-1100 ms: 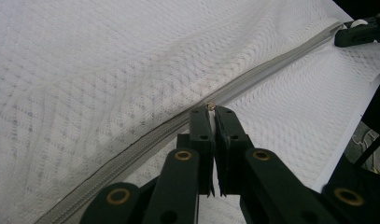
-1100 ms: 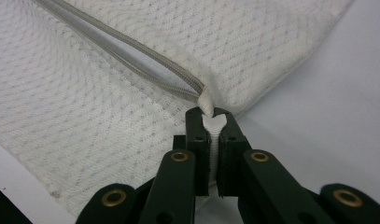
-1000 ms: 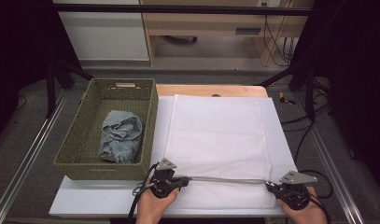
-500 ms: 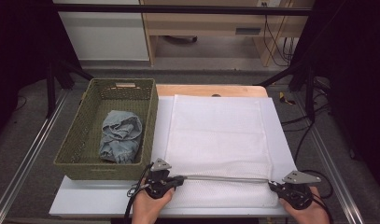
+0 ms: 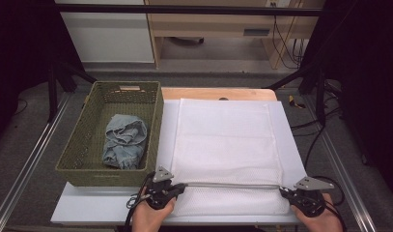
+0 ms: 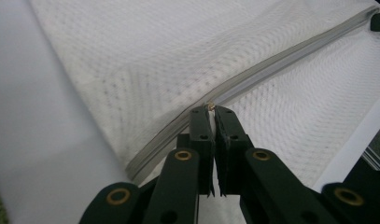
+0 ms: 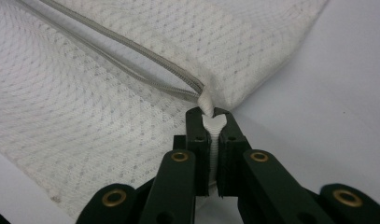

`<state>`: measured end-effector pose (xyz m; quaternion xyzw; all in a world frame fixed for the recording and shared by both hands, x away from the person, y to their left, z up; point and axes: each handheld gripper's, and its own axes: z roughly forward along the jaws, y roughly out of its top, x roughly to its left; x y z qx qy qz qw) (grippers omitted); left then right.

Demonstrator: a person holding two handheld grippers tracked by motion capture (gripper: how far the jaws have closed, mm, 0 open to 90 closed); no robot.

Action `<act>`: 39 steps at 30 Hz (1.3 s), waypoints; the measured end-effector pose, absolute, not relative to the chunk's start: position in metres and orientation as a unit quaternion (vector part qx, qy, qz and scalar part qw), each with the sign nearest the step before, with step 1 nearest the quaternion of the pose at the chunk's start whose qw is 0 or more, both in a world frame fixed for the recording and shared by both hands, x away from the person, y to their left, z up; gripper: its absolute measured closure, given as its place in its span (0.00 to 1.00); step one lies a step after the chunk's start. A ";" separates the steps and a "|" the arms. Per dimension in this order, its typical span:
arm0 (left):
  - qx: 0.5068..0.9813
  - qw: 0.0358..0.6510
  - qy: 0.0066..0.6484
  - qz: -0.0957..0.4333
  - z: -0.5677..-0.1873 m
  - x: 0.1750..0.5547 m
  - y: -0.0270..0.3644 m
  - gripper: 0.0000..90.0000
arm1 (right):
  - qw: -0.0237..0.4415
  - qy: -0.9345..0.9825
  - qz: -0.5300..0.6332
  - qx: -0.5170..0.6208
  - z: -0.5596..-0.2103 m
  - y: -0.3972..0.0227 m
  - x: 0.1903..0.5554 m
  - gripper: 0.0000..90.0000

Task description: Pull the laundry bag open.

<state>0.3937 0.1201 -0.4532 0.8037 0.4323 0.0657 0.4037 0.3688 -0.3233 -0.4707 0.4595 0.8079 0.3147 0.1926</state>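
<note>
A white mesh laundry bag point(image 5: 225, 145) lies flat along the table's point(image 5: 88, 210) near edge. The left hand-held gripper point(image 6: 211, 108) pinches its tiny, barely discernible zipper pull; the right hand-held gripper point(image 7: 212, 112) clamps the bag's corner tab point(image 7: 207, 105). Jaws hide both grips' depth.
</note>
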 end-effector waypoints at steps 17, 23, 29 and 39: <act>0.799 0.406 0.438 0.079 -0.450 0.393 0.130 0.97 | 0.193 0.812 0.324 0.446 -0.470 -0.322 0.368 0.96; 0.800 0.401 0.438 0.081 -0.450 0.390 0.132 0.97 | 0.196 0.812 0.326 0.443 -0.467 -0.319 0.366 0.96; 0.793 0.399 0.452 0.082 -0.452 0.388 0.143 0.97 | 0.197 0.811 0.322 0.447 -0.467 -0.322 0.367 0.96; 0.794 0.396 0.454 0.081 -0.451 0.387 0.151 0.97 | 0.197 0.810 0.314 0.455 -0.468 -0.321 0.367 0.96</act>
